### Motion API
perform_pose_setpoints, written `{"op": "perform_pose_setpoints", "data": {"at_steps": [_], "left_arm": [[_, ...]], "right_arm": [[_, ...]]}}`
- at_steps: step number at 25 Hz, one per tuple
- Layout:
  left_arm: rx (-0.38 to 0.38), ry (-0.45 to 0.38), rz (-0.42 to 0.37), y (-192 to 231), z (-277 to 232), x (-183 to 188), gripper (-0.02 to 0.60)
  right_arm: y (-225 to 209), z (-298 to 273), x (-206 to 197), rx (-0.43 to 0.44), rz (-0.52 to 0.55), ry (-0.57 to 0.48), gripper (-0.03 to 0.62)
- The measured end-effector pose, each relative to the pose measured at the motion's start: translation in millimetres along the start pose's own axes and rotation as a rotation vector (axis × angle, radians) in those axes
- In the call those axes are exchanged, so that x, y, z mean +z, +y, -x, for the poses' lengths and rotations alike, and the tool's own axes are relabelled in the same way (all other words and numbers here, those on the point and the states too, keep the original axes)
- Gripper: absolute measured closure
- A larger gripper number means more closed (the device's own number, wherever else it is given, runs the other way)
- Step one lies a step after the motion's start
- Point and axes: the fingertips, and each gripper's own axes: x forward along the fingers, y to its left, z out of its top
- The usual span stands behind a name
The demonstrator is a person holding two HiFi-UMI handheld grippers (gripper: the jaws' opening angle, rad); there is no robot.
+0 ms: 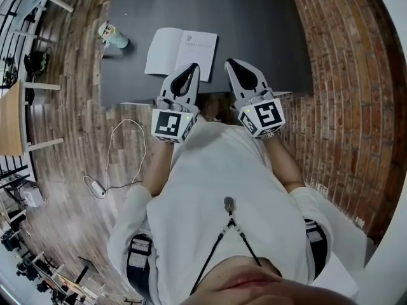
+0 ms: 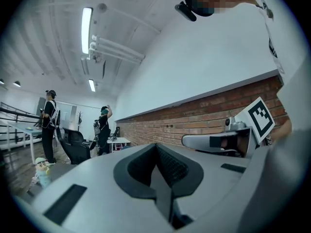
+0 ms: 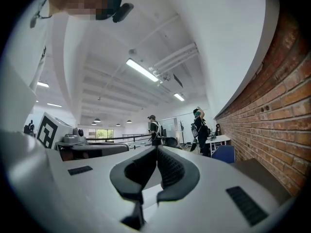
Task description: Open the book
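A wood-plank floor and a brick wall surround a dark grey tabletop (image 1: 267, 30), with a white cable (image 1: 117, 145) trailing over the floor at its near left. A small cartoon figurine (image 1: 114, 35) stands at the tabletop's far left corner, well apart from the work and probably parked there out of the way.

The book (image 1: 181, 51) lies flat left of the tabletop's middle, within reach of both hands. It appears to show 2 pale leaves side by side with a crease between them, the right one carrying a line of print. Whether that is an opened spread or only a cover, I cannot tell.

The left gripper (image 1: 193, 67) hangs over the near edge just short of the book, pointing level. Its jaws are pressed together with nothing between them, so it touches nothing. The right gripper (image 1: 230, 62) hangs beside it, clear of the book's right edge, jaws likewise together and empty. Both seem held up and back to keep the book unobstructed. Past both grippers, 2 people (image 3: 154, 127) stand far off.
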Motion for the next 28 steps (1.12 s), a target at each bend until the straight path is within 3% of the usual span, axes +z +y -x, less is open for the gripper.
{"op": "perform_pose_setpoints", "data": {"at_steps": [28], "left_arm": [[0.061, 0.021, -0.020, -8, 19, -11, 0.560]], "right_arm": [[24, 5, -10, 0.093, 0.019, 0.008, 0.557]]}}
